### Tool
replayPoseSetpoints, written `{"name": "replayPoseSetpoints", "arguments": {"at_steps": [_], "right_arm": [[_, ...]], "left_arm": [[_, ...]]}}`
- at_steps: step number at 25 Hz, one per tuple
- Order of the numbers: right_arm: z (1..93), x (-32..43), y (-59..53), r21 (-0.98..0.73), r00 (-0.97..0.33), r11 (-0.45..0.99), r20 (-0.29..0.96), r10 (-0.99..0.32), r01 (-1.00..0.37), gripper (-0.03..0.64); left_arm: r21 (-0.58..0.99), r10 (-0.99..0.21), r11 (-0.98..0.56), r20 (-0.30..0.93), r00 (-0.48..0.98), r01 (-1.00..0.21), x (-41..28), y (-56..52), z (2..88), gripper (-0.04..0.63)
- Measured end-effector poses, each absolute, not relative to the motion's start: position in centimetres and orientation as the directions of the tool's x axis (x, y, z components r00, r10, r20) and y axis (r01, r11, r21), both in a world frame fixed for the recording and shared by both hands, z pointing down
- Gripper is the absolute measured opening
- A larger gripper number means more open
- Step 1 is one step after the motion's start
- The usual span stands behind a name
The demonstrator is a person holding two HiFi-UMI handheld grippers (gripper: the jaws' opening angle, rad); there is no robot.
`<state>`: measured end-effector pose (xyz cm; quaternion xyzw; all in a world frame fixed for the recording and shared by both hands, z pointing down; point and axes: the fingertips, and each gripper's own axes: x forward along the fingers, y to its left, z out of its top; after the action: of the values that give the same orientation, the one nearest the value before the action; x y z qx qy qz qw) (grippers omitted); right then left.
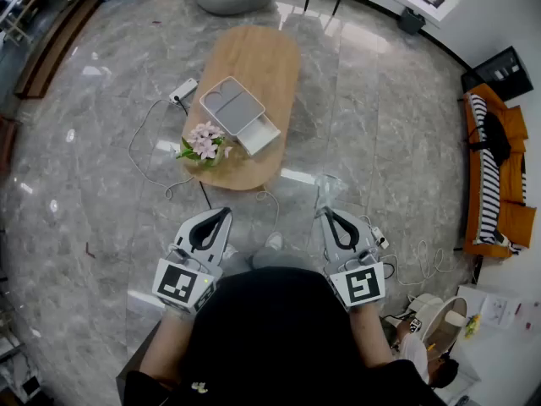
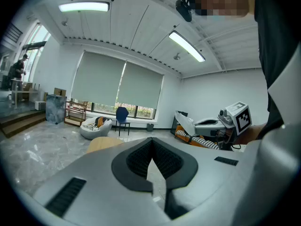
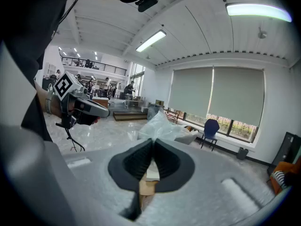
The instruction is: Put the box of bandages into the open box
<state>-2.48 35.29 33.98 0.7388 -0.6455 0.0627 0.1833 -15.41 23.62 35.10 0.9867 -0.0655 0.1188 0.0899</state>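
Clear plastic is pinched in the closed right gripper, the left gripper is closed empty, no box of bandages is made out, and the open box on the far counter is judged best approached first.

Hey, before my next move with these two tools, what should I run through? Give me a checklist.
1. Left tool empty: ok, jaws shut on nothing.
2. Right tool empty: ok, jaws shut on nothing.
3. Open box stands open on the wooden table: ok.
4. Box of bandages spotted: cannot tell.
5. Tools within reach of the table: not ok, both are well short of it.
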Motion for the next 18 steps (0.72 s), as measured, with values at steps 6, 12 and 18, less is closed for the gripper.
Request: {"name": "replayPoseSetpoints", "arguments": {"at_steps": [6, 12, 18], "right_arm": [[34.0, -0.8, 37.0, 0.183, 0.146, -0.089, 0.328, -0.933, -0.979, -0.003], [34.0, 2.2, 39.1, 0.137, 0.132, -0.094, 0.296, -0.946, -0.986, -0.002], [34.6, 4.6, 40.6, 0.086, 0.108, -0.087, 0.285, -0.953, -0.993, -0.002]], "left_arm": [[0.161, -0.12, -0.973, 0.257, 0.959, -0.165, -13.8, 25.1, 34.9, 0.012], [0.147, -0.146, -0.971, 0.266, 0.953, -0.189, -11.3, 27.3, 34.5, 0.012], [0.109, -0.155, -0.975, 0.289, 0.945, -0.193, -9.2, 28.9, 34.4, 0.012]]}}
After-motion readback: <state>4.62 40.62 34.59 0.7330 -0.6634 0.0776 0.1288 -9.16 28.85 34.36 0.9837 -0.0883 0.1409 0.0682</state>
